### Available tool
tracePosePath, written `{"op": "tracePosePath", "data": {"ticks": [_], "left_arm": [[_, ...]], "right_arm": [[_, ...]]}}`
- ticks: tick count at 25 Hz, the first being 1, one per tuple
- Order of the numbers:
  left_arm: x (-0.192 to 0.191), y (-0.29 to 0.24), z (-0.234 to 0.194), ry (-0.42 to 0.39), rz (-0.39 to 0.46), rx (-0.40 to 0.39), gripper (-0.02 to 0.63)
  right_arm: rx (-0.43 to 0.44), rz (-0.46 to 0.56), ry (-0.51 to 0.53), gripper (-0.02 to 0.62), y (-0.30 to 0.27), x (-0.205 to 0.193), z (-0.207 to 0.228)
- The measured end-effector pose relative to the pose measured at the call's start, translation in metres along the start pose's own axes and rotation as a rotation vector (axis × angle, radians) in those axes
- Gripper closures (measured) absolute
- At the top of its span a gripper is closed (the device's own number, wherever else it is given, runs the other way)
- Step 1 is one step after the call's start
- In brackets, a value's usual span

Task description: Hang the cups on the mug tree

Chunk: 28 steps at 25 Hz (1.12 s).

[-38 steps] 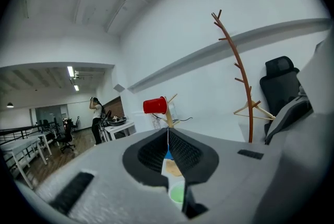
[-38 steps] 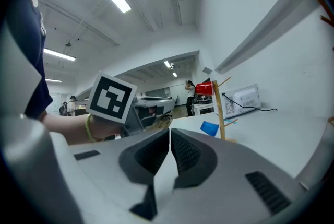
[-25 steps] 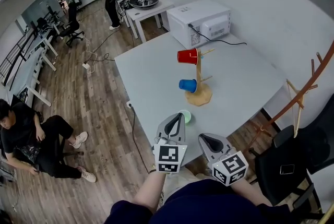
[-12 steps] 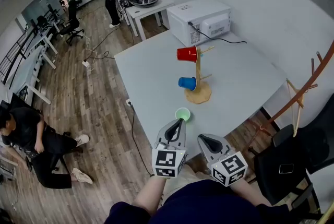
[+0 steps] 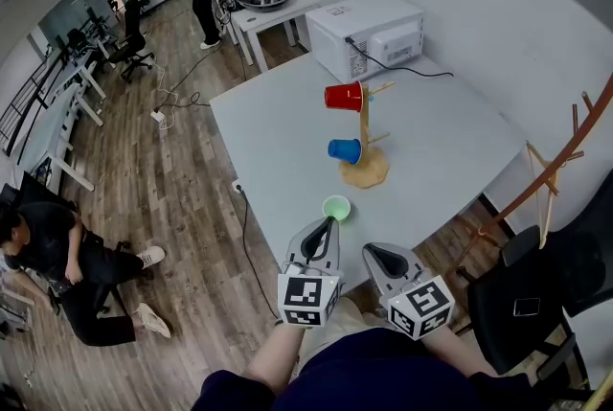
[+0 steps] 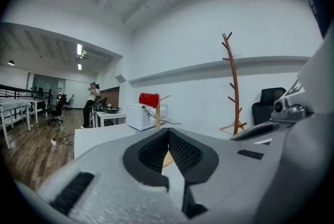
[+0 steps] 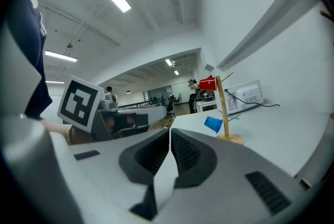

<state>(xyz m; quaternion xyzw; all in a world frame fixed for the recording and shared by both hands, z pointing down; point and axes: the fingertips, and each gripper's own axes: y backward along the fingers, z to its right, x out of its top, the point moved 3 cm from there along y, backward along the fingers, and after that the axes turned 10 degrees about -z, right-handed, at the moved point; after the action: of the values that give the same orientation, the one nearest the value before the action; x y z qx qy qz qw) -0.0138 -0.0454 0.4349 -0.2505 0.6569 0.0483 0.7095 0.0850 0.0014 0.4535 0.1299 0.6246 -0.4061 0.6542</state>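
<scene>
Holding short of the table: your left gripper and right gripper both have jaws pressed together, nothing between them. The red cup and blue cup hang on the mug tree. The green cup stands near the table's front edge, just beyond the left tips, apparently mouth up, though the head view is coarse. Risk: advancing with closed jaws would shove this light cup, not grip it, so it could tip or roll off. Spread the jaws first.
</scene>
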Motion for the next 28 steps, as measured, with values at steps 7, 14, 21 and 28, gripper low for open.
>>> {"op": "tracePosePath", "data": {"ticks": [7, 14, 21, 28], "left_arm": [[-0.012, 0.000, -0.004, 0.010, -0.030, 0.004, 0.586], [-0.024, 0.005, -0.025, 0.029, -0.047, 0.036, 0.586], [-0.038, 0.006, -0.047, 0.049, -0.083, 0.037, 0.586], [-0.046, 0.002, -0.064, 0.047, -0.098, -0.004, 0.586]], "right_arm": [[-0.008, -0.001, -0.002, 0.565, -0.007, 0.001, 0.002], [-0.033, -0.015, -0.013, 0.565, -0.024, 0.000, 0.007], [-0.073, -0.034, -0.036, 0.565, -0.044, -0.006, 0.017], [-0.111, -0.058, -0.044, 0.564, -0.063, -0.020, 0.022]]}}
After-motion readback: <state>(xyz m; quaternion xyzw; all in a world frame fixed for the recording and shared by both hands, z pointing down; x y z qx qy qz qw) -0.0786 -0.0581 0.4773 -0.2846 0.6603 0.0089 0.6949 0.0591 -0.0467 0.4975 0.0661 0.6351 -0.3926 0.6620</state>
